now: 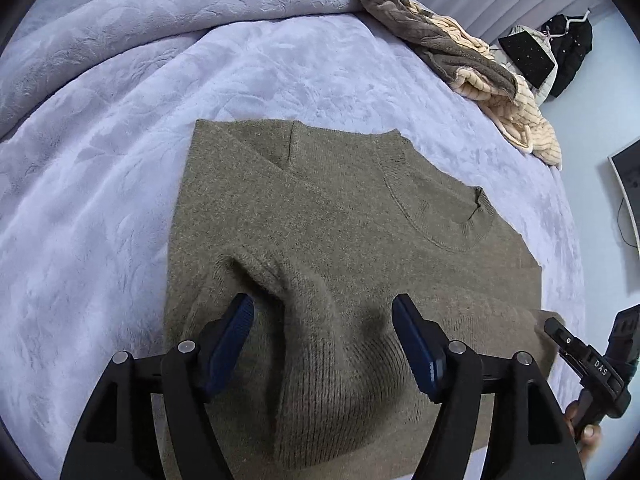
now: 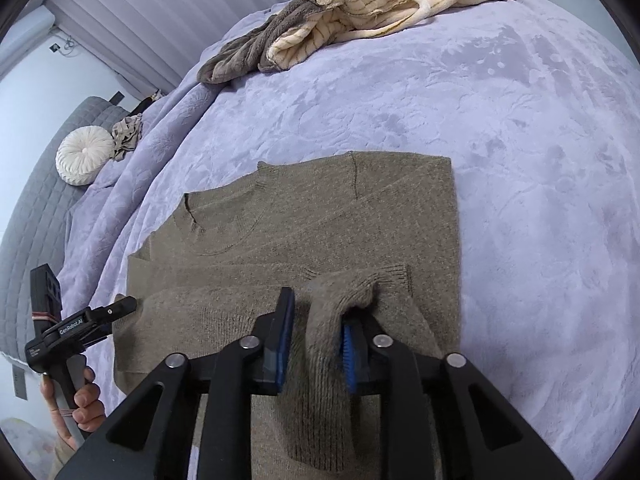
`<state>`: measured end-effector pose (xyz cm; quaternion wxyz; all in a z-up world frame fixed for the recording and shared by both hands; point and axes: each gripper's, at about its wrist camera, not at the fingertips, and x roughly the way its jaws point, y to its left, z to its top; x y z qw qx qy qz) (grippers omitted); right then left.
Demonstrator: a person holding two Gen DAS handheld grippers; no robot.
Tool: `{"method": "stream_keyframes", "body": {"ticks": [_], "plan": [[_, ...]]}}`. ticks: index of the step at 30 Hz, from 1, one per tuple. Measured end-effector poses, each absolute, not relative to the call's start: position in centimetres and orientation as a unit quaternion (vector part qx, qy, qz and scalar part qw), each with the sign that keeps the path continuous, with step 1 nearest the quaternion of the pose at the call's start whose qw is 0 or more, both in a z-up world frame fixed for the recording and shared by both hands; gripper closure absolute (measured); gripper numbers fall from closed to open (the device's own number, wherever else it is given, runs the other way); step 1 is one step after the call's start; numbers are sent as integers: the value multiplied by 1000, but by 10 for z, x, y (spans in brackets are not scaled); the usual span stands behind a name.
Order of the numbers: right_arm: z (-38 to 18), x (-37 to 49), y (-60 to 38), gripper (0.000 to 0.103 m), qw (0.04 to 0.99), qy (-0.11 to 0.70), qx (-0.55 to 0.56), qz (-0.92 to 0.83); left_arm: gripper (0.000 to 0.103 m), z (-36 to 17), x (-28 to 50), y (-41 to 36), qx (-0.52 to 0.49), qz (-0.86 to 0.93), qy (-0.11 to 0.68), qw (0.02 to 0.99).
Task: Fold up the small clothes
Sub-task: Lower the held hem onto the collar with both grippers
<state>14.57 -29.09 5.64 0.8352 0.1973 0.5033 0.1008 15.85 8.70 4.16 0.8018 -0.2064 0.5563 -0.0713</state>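
Blue-padded left gripper [image 1: 322,316] nearest the lens, fingers [image 1: 234,344] spread wide — a raised ridge of the sweater [image 1: 320,216] between them, touching neither pad. Olive knit, laid on the lavender blanket [image 1: 120,160], part folded: side folded inward, sleeve across the chest, round collar toward the right of the left view. Right gripper [image 2: 322,312] at the other end of the same folded edge, fingers partly apart, a hump of knit draped over the right-hand pad [image 2: 349,344]; clear gap at the other pad — no pinch. Farther up the bed, a heap of cream striped and grey-brown clothes [image 2: 360,12]. White round cushion [image 2: 84,160] on a grey quilted surface, left in the right view.
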Motion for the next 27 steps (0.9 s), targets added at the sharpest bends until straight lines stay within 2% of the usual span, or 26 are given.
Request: {"method": "stream_keyframes", "body": {"ticks": [1, 3, 11, 13, 14, 15, 17, 18, 27], "plan": [[58, 143, -291, 50, 836, 502, 198, 103, 30, 44, 152, 92, -219, -76, 554, 799], [63, 131, -290, 43, 842, 493, 194, 105, 30, 48, 137, 103, -242, -81, 544, 799], [55, 96, -296, 43, 837, 494, 207, 110, 31, 36, 110, 91, -220, -104, 560, 792], [51, 94, -292, 49, 835, 494, 211, 119, 31, 37, 113, 78, -212, -109, 559, 794], [50, 95, -289, 51, 834, 493, 212, 125, 33, 37, 116, 71, -202, -109, 559, 797], [48, 97, -285, 55, 832, 496, 211, 133, 41, 36, 119, 64, -191, -112, 560, 798], [45, 100, -277, 76, 827, 502, 205, 148, 89, 31, 126, 53, -177, -114, 574, 791], [43, 102, -273, 88, 824, 509, 198, 149, 90, 29, 128, 52, -181, -118, 578, 787], [87, 101, -269, 90, 852, 462, 181, 169, 90, 75, 128, 66, -192, -114, 526, 821]]}}
